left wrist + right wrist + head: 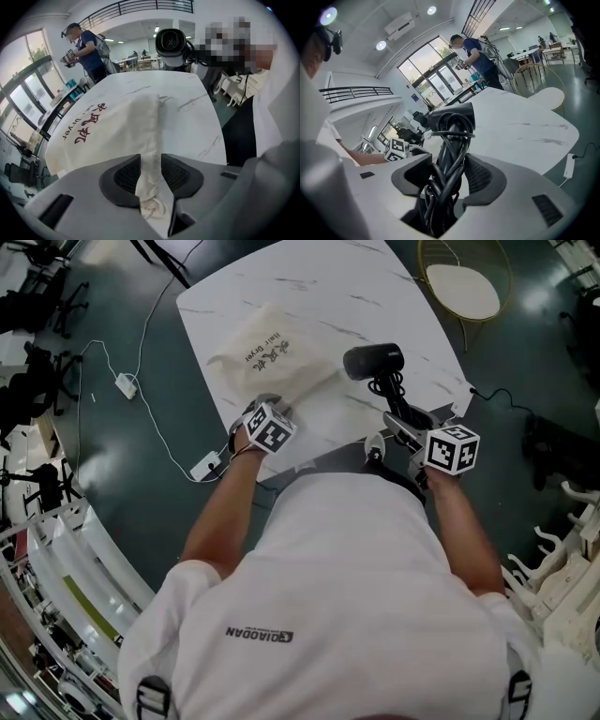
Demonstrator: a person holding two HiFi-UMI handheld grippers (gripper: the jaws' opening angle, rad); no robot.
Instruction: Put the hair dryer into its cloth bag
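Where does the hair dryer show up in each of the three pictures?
Head view: hair dryer upper middle, right of the cloth bag.
Left gripper view: top centre, past the cloth bag.
Right gripper view: dead centre, close up.
Shared landmark: the white marble table.

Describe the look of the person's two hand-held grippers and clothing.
The left hand-held gripper and right hand-held gripper have light grey moulded bodies with black, ribbed jaw pads. The left's marker cube and the right's marker cube are white with black square patterns. The person wears a white short-sleeved shirt with a dark logo on the back.
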